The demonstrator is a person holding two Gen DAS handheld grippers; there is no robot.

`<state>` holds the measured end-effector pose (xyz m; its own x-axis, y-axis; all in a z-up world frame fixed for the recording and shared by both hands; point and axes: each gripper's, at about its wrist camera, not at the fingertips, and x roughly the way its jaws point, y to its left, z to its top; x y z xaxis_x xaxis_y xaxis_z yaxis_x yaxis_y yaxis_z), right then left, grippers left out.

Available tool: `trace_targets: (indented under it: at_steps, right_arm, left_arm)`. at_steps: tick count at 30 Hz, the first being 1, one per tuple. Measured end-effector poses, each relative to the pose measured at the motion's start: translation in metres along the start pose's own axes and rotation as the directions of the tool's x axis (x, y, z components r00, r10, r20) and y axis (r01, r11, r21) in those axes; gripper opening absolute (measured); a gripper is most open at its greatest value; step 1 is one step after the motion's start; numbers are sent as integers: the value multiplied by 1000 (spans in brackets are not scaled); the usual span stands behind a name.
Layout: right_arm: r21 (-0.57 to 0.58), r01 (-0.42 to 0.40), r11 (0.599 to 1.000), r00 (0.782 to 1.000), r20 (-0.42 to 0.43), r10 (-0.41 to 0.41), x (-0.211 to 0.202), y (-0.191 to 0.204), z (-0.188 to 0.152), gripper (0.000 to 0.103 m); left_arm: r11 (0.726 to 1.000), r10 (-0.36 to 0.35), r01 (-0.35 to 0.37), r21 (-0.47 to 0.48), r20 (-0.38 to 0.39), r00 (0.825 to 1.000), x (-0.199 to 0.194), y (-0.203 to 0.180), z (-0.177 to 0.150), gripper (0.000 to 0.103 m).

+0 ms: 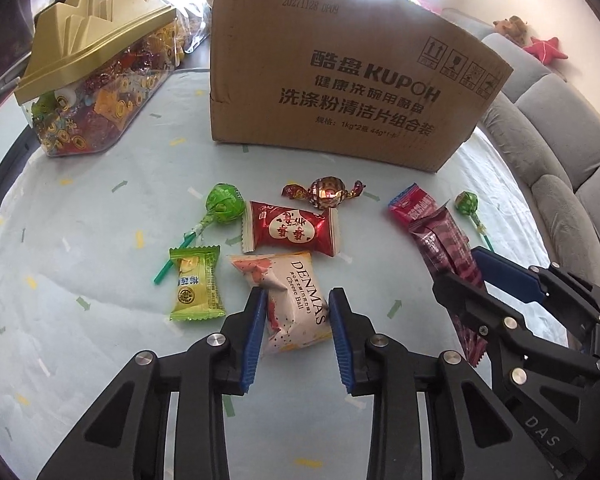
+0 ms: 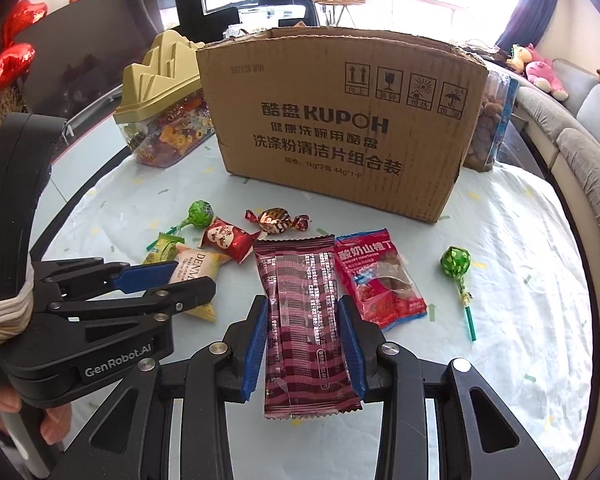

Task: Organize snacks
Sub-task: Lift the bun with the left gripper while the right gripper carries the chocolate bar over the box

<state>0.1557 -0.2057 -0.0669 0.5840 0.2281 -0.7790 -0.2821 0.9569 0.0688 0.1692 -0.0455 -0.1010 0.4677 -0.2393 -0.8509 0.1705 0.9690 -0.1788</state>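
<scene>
My left gripper (image 1: pixel 298 312) has its blue pads against both sides of the white DENMAS cheese ball packet (image 1: pixel 290 300), which lies on the table. My right gripper (image 2: pixel 304 320) has its pads closed against the long maroon striped snack bar (image 2: pixel 306 320). That bar also shows in the left wrist view (image 1: pixel 448 244). Loose snacks lie around: a red packet (image 1: pixel 290 230), a green packet (image 1: pixel 196 290), a green lollipop (image 1: pixel 224 204), a foil-wrapped candy (image 1: pixel 326 192), a red hawthorn packet (image 2: pixel 376 276) and a second lollipop (image 2: pixel 455 264).
An open cardboard box (image 2: pixel 340 120) stands behind the snacks. A clear candy container with a gold lid (image 1: pixel 92 92) stands at the back left. A grey sofa (image 1: pixel 560 140) runs along the right of the table. The table has a pale patterned cloth (image 1: pixel 80 240).
</scene>
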Motion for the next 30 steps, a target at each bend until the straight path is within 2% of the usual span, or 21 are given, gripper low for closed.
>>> trace_targets:
  at_steps: [12,22,30]
  right_arm:
    - [15,-10,1000,998,60,9,-23,2,12,36]
    - [37,12,999,984,178,-18,-63,-2,48,36]
    - [51,23,998,969,246,-35,-83,-10,81,36]
  left_arm:
    - [997,-30,22,69,121,992,-48,-9,12,32]
    - [991,-47,13,136,249,967,-95,-18,54,32]
    - [985,-63,10,174,303,951,-114,-23,91,32]
